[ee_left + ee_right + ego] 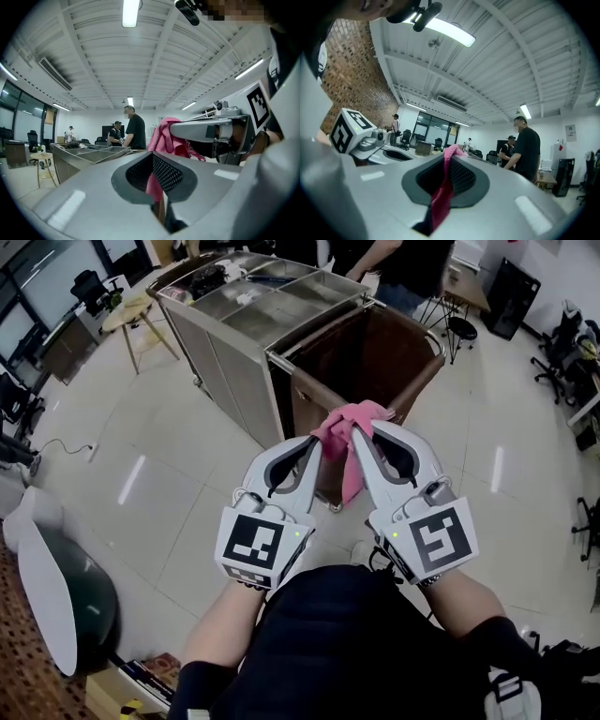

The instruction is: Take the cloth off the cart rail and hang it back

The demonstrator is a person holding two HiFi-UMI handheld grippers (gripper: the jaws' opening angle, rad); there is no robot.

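Observation:
A pink cloth is bunched between my two grippers, and a strip of it hangs down over the near end of the cart's brown bag. My left gripper is shut on the cloth, which shows as a pink strip pinched between the jaws. My right gripper is shut on it too, with pink fabric running through its jaws. The bag's metal rail runs just beyond the cloth. I cannot tell whether the cloth touches the rail.
The steel cart top with its trays lies beyond the bag. Two people stand at the cart's far side. A wooden stool stands at the far left and office chairs at the right. A white and green object sits near my left.

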